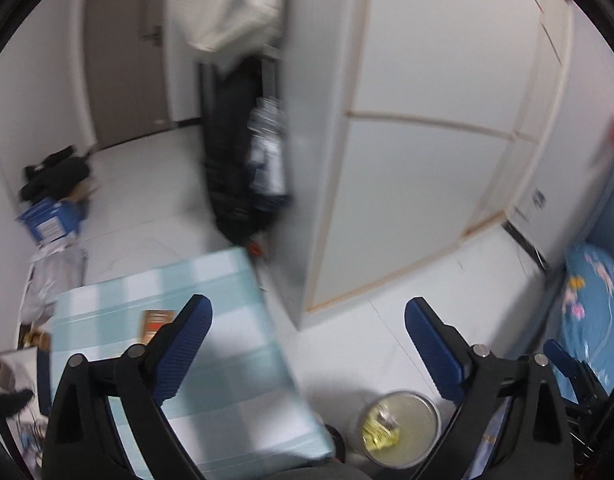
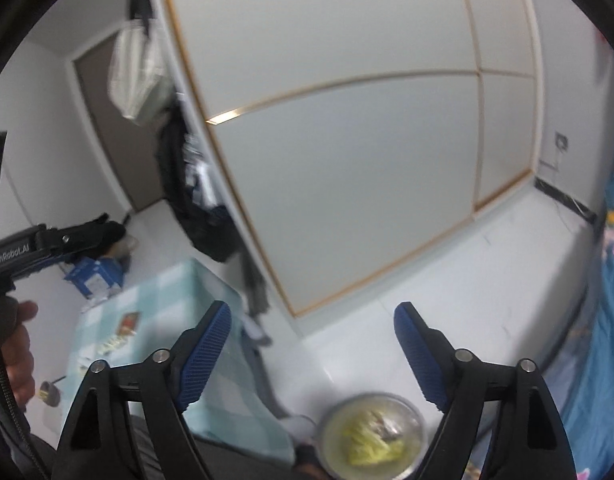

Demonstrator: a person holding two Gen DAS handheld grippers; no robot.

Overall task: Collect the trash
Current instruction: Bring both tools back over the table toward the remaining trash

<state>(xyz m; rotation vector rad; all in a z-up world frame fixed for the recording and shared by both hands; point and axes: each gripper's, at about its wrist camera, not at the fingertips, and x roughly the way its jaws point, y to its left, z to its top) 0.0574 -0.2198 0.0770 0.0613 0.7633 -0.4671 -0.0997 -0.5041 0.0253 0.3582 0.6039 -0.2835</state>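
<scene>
Both tongs stood released and empty, blue ribbed pads spread wide. The left tongs hung over the near edge of the worktop, a low table under a pale blue-and-white checked cloth; the right tongs hung over bare floor just to its right.

The trash left to collect lay on that worktop: a small orange-brown rectangular packet just beyond the left tongs' left finger, and, in the right wrist view, a yellowish crumpled wrapper nearer the holder than that packet. The packet's long axis seemed to run away from the camera, though blur made this uncertain. From the left tongs it lay forward and slightly left; from the right tongs it lay well off to the left, so the left hand was judged nearer.

The round metal-rimmed bin, lined with clear plastic and already holding yellow crumpled wrappers, sat on the floor low between the worktop and the blue floral bed, nearer the right tongs.

Nothing stood between the left tongs and the packet. The white sliding wardrobe rose close behind.
</scene>
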